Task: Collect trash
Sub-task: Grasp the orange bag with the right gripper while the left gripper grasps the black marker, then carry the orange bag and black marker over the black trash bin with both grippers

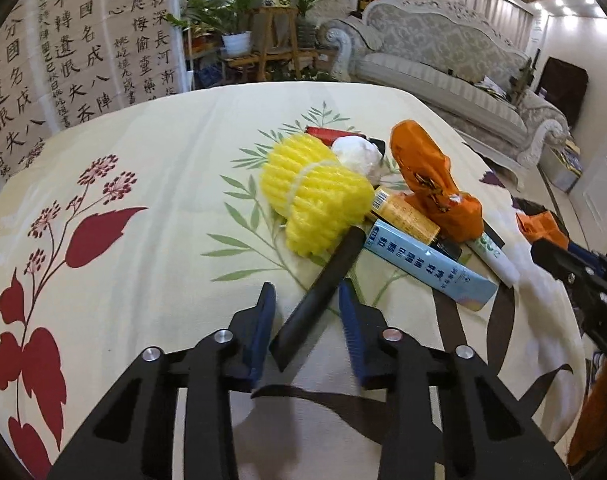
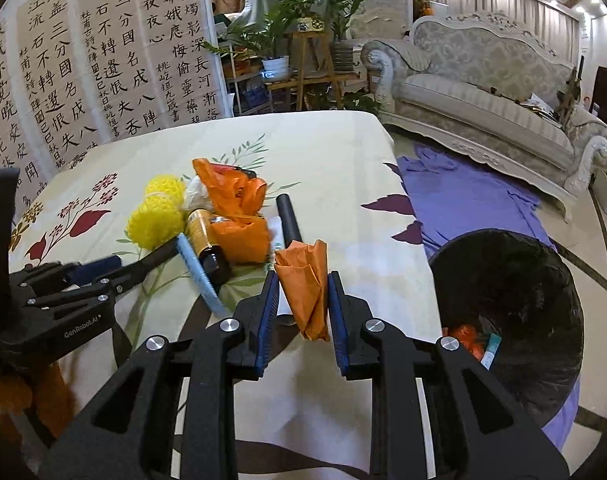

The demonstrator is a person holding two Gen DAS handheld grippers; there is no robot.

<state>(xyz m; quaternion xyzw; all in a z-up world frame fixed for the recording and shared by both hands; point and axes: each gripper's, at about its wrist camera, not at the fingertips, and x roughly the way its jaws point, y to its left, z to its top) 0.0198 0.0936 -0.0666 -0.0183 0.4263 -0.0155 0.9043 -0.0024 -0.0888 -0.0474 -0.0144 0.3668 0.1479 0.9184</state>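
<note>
A pile of trash lies on the flowered tablecloth (image 1: 143,168): yellow foam net (image 1: 315,192), crumpled white paper (image 1: 359,156), orange plastic bag (image 1: 431,176), amber bottle (image 1: 403,216), light blue packet (image 1: 423,268) and white tube (image 1: 495,256). My left gripper (image 1: 306,286) is shut on a black stick (image 1: 323,292), which crosses the jaws at a slant; its far end touches the foam net. My right gripper (image 2: 303,276) is shut on a crumpled orange wrapper (image 2: 305,292), held above the table near its right edge. A second black tube (image 2: 289,220) lies behind it.
A bin with a black liner (image 2: 515,272) stands on the floor right of the table, with orange scraps inside. A purple cloth (image 2: 463,196) covers the floor beyond it. A pale sofa (image 2: 483,92), potted plants (image 2: 279,40) and a calligraphy screen (image 2: 103,60) stand behind.
</note>
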